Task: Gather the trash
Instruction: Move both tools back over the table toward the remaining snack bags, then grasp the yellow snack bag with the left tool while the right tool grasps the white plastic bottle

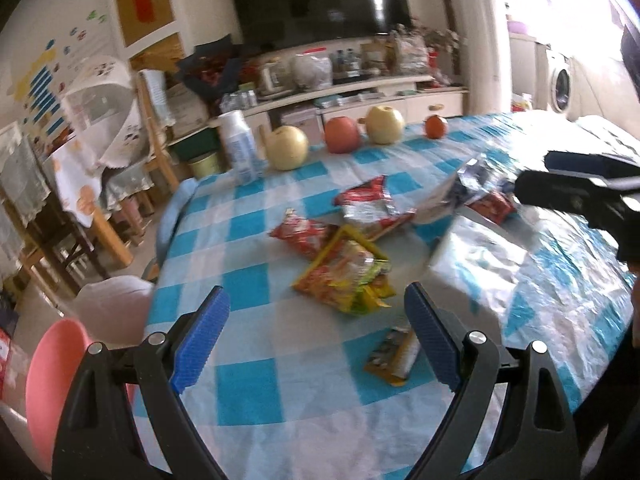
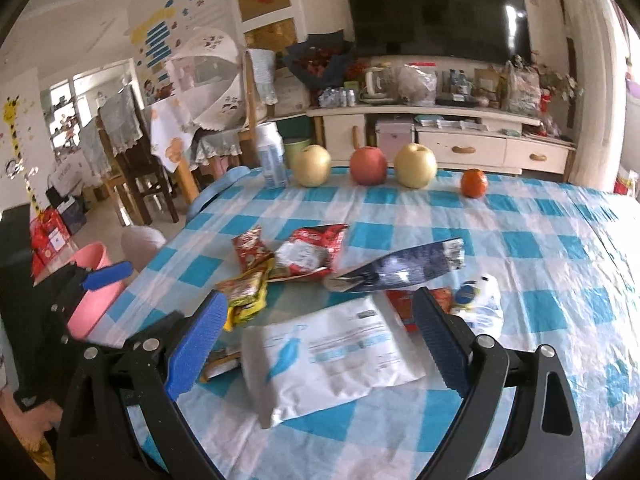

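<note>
Both grippers are held spread wide above the table point(image 2: 520, 240), nothing between the jaws: the left gripper point(image 1: 316, 336) is aimed at the yellow-orange snack wrapper point(image 1: 344, 276), the right gripper point(image 2: 320, 336) is set over the white mailer bag point(image 2: 332, 356). The trash is scattered mid-table: red wrappers point(image 2: 312, 254), a dark foil bag point(image 2: 400, 268) and a small flat wrapper point(image 1: 394, 356) near the left fingers. A pink bin point(image 2: 94, 292) is seen off the table's left edge, probably the drop point.

Risks: thin wrappers could be slid across the slick checked cloth instead of pinched; the cloth itself could be caught and dragged, so the fruit row point(image 2: 368, 166) and the white bottle point(image 2: 272, 156) would be toppled. Overlapped wrappers could be lifted together and dropped short of the bin.

Hidden: the bin's inside is not shown; the crumpled item point(image 2: 478, 296) beside the right finger is partly covered and possibly a plastic bag. Motion blur smears the table's right side in the left wrist view.
</note>
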The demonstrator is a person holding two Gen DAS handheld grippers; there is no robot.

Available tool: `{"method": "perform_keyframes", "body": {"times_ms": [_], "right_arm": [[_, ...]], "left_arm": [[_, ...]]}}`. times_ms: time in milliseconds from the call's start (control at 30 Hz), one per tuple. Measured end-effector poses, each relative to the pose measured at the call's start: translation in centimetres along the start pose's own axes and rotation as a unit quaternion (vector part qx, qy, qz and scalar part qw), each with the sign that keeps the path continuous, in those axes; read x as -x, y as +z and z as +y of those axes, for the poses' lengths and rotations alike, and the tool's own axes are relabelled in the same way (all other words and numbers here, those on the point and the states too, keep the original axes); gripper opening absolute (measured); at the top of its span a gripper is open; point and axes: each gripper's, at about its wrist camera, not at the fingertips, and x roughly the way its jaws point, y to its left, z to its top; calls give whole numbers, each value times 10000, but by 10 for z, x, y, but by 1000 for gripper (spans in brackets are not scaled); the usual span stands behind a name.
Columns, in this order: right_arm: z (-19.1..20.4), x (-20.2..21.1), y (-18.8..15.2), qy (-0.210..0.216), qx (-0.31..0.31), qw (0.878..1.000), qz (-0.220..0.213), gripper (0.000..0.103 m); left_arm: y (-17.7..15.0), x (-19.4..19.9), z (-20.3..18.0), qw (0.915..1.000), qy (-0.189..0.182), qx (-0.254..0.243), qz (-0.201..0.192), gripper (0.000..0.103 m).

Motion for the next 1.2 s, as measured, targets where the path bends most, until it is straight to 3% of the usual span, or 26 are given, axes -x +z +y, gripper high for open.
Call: {"method": "perform_keyframes", "body": {"times_ms": [200,300,433,567,733,800,1200], "right_arm": [[-32,0,2,-219,-177,9996,-11,92],[-52,0,4,-248,-366,9990,5,96],[-75,-2,6,-209,-671,9975,101,96],[-93,-8,6,-251,-913,9951,290,96],[-116,-19,2,-179,-1416,9873,697,96],[-123,-21,0,-145,-1619,9835,791,96],[-131,-40,-4,-202,-1654,9781,1244,96]], "left_arm": [[0,-4,-33,9980,-357,-491,149,89],[0,-9,-41,9966,-585,-483,328,89],[6,-19,-29,9953,-714,325,572,89],[13,-31,-4,9846,-692,1378,818,89],[14,-57,25,9487,-878,2798,1178,89],[16,-67,29,9423,-822,2990,1262,89],[16,-111,28,9304,-522,3180,1745,89]]}}
